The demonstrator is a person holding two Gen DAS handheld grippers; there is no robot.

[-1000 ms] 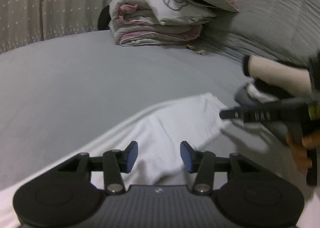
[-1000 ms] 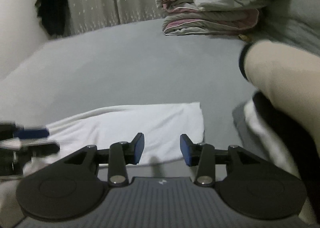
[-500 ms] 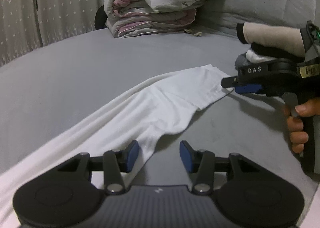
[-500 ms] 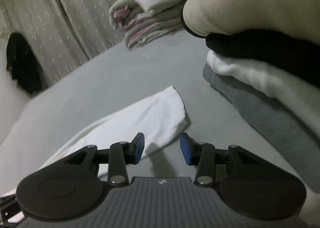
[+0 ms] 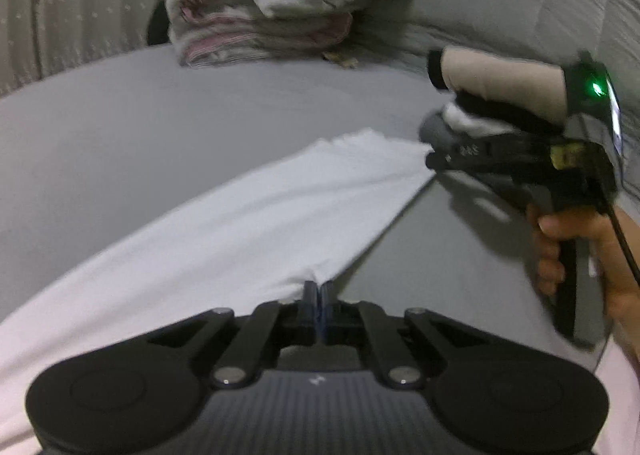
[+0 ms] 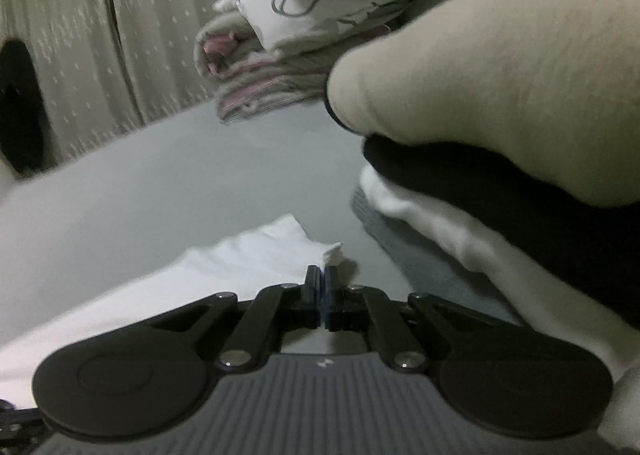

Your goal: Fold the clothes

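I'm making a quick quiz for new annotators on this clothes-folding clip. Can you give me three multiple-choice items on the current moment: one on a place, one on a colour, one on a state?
1. Where does the right gripper hold the white garment?
A. at its far corner, beside the stack of folded clothes
B. at its middle
C. nowhere

2. What colour is the bed sheet under the garment?
A. red
B. grey
C. yellow

3. How do the fingers of the left gripper stand?
A. wide open
B. hidden from view
C. shut on the garment's edge

Answers:
1 A: the right wrist view shows the corner pinched next to the stack.
2 B: plain grey cloth surrounds the garment.
3 C: the blue pads meet with white fabric between them.
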